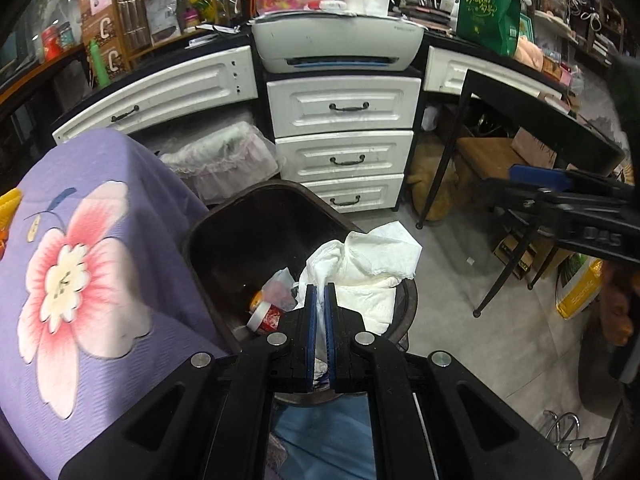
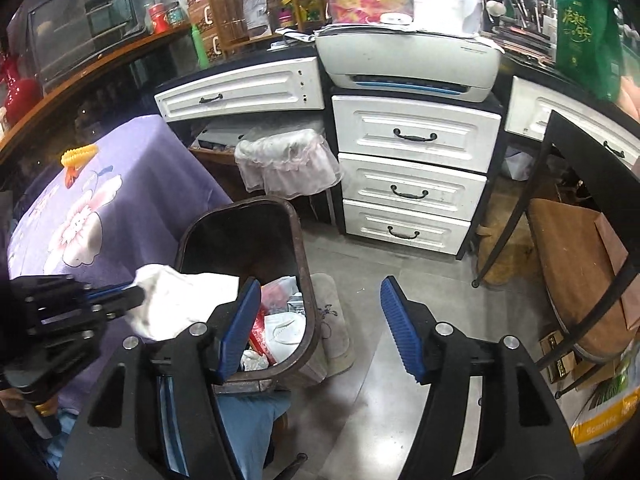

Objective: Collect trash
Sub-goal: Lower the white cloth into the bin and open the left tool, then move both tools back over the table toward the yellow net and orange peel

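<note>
White tissue point(image 1: 360, 264) btwn left-view fingers point(image 1: 310, 320)

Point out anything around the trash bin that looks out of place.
Nothing looks spilled. The left gripper holds a crumpled white tissue over the brown bin, not yet dropped. The right gripper is open and empty.

The left wrist view looks steeply down along its own claw point(image 1: 320, 292), close over the dark trash bin point(image 1: 224, 236), with the purple flowered cloth point(image 1: 88, 264) filling its left side; the right wrist view sits a little farther back and to the right, tilted down past its claw point(image 2: 316, 312) at the same bin point(image 2: 304, 264) and the grey floor point(image 2: 384, 264); both face the white drawer unit point(image 1: 344, 136) and the printer point(image 1: 340, 40), and each catches the other claw at its edge.
</note>
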A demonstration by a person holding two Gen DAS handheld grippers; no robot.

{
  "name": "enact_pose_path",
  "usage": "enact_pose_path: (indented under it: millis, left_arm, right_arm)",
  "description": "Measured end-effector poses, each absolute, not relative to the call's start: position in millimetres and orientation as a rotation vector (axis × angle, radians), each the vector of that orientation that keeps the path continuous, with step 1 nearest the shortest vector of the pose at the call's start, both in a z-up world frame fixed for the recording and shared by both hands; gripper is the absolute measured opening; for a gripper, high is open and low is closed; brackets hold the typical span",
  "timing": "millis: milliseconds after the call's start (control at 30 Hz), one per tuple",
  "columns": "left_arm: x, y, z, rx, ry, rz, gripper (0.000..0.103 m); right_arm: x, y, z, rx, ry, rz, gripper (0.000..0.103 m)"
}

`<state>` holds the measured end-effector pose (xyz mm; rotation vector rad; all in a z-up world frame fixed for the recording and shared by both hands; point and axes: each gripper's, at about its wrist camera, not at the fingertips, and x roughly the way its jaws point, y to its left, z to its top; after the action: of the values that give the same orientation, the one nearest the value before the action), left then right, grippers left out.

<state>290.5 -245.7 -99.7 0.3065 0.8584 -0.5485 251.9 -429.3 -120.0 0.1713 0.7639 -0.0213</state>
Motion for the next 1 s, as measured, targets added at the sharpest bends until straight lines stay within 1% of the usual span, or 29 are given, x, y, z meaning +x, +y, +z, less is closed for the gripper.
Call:
enact_pose_path:
  millis: [400, 500, 533, 567, 600, 633, 667, 767, 1000]
  left_arm:
    - [306.2, -259.3, -124.4, 0.353, 0.91, -0.509, 0.005]
    - [310.2, -260.7, -128.5, 0.359, 0.92, -0.499, 0.007]
    - [311.5, -261.0, -130.0, 0.362, 0.926, -0.496, 0.011]
    - [312.0, -261.3, -131.2, 0.367, 0.93, -0.492, 0.025]
    - [312.1, -261.6, -131.6, 0.37, 0.93, -0.487, 0.036]
    - [311.1, -261.0, -130.5, 0.369, 0.921, -0.485, 0.055]
    - [309.8, -260.8, -128.7, 0.365, 0.907, -0.488, 0.068]
    - [303.5, -260.9, -119.9, 0.355, 0.875, -0.509, 0.078]
    - [288.1, -260.9, -101.6, 0.357, 0.83, -0.55, 0.083]
  right_arm:
    - [244.8, -435.8, -128.2, 0.199, 0.767, -0.024, 0.064]
    - [243.8, -436.2, -128.0, 0.2, 0.765, -0.028, 0.064]
    - [243.2, -436.1, -127.8, 0.2, 0.764, -0.028, 0.064]
    - [243.8, -436.4, -127.4, 0.199, 0.763, -0.029, 0.064]
    - [243.7, -436.2, -127.0, 0.198, 0.763, -0.03, 0.064]
    - [244.2, -435.7, -126.2, 0.197, 0.762, -0.03, 0.064]
    - [244.3, -436.1, -125.8, 0.198, 0.761, -0.03, 0.064]
    - [245.5, -435.9, -123.3, 0.2, 0.757, -0.03, 0.064]
    - [246.3, -431.1, -115.0, 0.196, 0.739, -0.031, 0.069]
